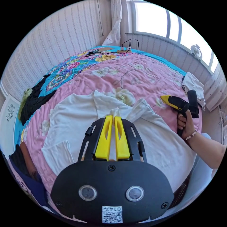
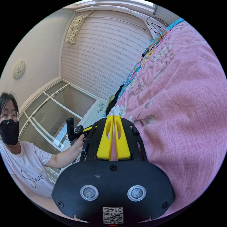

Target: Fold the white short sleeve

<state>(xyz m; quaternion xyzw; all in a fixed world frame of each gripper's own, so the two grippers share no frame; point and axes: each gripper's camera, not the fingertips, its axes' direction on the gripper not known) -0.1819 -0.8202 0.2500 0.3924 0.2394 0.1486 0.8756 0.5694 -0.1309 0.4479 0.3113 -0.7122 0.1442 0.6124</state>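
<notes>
- On the bed's pink floral quilt (image 1: 146, 68) the white short-sleeve shirt (image 1: 71, 123) lies spread, one sleeve (image 1: 58, 154) flat toward the quilt's edge and the other sleeve (image 1: 141, 108) already turned up over the body.
- The left hand-held gripper (image 1: 113, 118) sits over the middle of the shirt; its yellow jaws stand nearly together, and a small peak of white fabric rises at their tips. I cannot tell for sure that both jaws press on it.
- The right hand-held gripper (image 2: 113, 117), seen also in the left gripper view (image 1: 176, 102) held in a hand (image 1: 185, 124) off the shirt's far side, hangs above bare quilt with its jaws narrow and nothing between them.
- My judgement: the step in hand is carrying that pinched fold across the shirt. To do it well, confirm the pinch catches the cloth firmly, lift only enough to clear the layer below, and lay it down straight so the edge runs parallel to the shirt's side.
- The right one would help by pinning or taking the matching point nearer the hem, keeping the crease even.
- A black garment (image 1: 35, 99) and a pale cloth (image 1: 192, 84) lie well apart.
</notes>
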